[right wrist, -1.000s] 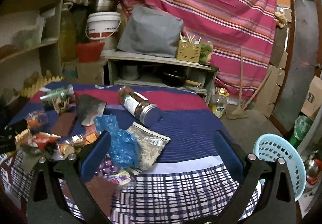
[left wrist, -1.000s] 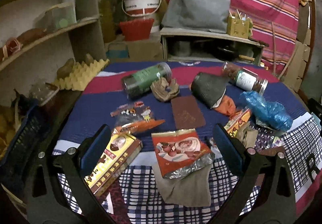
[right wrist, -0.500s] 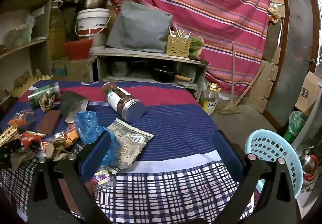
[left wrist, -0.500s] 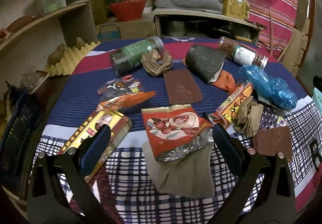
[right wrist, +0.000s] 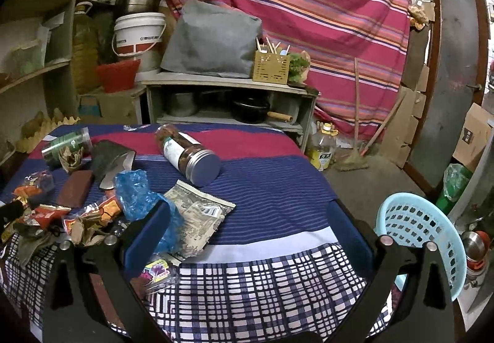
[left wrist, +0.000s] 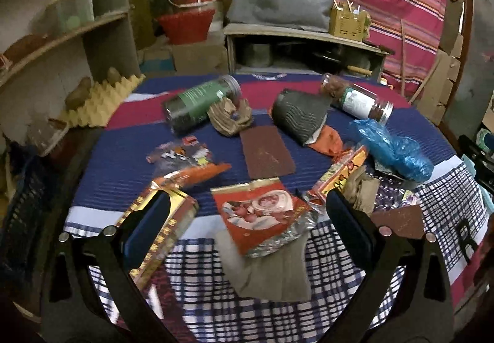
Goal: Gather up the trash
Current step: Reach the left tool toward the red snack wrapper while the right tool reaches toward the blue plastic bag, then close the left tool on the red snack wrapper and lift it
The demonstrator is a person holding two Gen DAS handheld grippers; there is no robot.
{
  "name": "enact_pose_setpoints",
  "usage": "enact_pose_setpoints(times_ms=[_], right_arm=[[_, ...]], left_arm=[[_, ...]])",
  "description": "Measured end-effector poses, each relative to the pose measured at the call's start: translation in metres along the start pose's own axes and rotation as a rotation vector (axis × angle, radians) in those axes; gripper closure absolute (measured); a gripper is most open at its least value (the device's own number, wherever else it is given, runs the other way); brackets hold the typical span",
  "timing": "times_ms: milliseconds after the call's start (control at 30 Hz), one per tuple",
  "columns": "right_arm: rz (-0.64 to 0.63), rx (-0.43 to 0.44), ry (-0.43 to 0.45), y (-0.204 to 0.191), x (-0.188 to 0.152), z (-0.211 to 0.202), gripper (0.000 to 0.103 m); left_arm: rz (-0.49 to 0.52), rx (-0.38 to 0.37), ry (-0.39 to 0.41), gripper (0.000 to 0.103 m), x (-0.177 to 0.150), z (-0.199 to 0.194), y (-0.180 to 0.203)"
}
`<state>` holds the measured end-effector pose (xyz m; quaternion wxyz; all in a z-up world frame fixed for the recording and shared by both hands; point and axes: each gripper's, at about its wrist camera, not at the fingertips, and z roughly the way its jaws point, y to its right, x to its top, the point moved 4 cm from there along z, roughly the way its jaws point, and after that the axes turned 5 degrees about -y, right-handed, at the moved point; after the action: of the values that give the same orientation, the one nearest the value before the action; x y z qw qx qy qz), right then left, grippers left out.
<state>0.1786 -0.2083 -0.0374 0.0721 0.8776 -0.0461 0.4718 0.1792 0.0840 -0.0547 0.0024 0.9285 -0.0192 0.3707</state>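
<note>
Trash spread over the desk [left wrist: 123, 154], covered in blue, red and plaid cloth. Left hand-held gripper [left wrist: 247, 219] released, jaws wide, hovering over red foil wrapper [left wrist: 262, 213] that lies on a grey-brown paper piece [left wrist: 271, 275]. Yellow-red box [left wrist: 163, 229] under its left finger. Further back: brown flat sheet [left wrist: 267, 151], green jar [left wrist: 200, 102] on its side touching crumpled brown paper [left wrist: 230, 117], dark grey pouch [left wrist: 299, 117], orange scrap [left wrist: 327, 141], spice jar [left wrist: 358, 99] lying on its side, blue plastic bag [left wrist: 392, 151]. Right hand-held gripper [right wrist: 247, 229] released too, nothing between fingers, over plaid cloth at desk edge. Printed grey packet [right wrist: 197, 216] beside blue plastic bag, small colourful wrapper [right wrist: 157, 272] by left finger. Light blue basket [right wrist: 423, 225] on floor off the right of desk, apart from it
</note>
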Motion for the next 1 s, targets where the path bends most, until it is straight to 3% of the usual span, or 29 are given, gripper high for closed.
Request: enact_pose_setpoints(times_ms=[167, 300, 467, 833, 1000], right_arm=[[-0.001, 0.003, -0.002, -0.001, 0.0, 0.0, 0.004], [-0.001, 0.002, -0.001, -0.002, 0.0, 0.0, 0.004], [0.002, 0.002, -0.001, -0.002, 0.0, 0.001, 0.004], [0.004, 0.015, -0.008, -0.002, 0.001, 0.004, 0.004], [-0.008, 0.025, -0.007, -0.004, 0.0, 0.006, 0.004]], left_arm=[[-0.038, 0.025, -0.082, 0.006, -0.001, 0.024, -0.01], [0.001, 0.046, -0.162, 0.006, -0.012, 0.049, -0.004], [0.028, -0.024, -0.212, 0.028, -0.02, 0.062, 0.011], [-0.005, -0.036, -0.116, 0.082, -0.007, 0.044, 0.009], [-0.003, -0.024, -0.087, 0.088, -0.004, 0.036, 0.008]])
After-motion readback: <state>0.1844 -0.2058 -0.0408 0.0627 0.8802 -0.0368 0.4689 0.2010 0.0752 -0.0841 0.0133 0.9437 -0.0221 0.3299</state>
